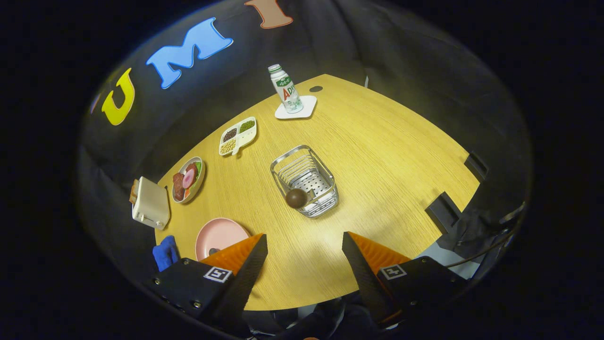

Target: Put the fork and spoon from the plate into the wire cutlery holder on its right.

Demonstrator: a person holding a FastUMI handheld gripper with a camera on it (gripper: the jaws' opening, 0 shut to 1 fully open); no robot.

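- Gripper [304,241]: hovering above the near part of the worktop [387,156], its fingers [250,264] standing wide apart and holding nothing.
- Wire cutlery holder [306,179]: sitting upright mid-worktop, beyond the fingers and roughly in line with the gap between them; a dark round knob [296,198], apparently a utensil's end, is showing at its near rim. Whether it belongs to the fork or the spoon cannot be told.
- Pink plate [221,234]: lying just ahead of the left finger, partly hidden behind it; a small dark piece is showing on its near part, too little to identify.
- Toaster [150,204] and blue cloth [165,252]: crowding the left edge beside the plate.
- Plate of food [188,179] and three-part dish of beans [238,135]: lining the left side farther back.
- Bottle [286,89] on a white coaster [296,109]: standing at the far edge, well apart from the holder.
- Open room: bare wood stretching right of the holder and between holder and fingers.
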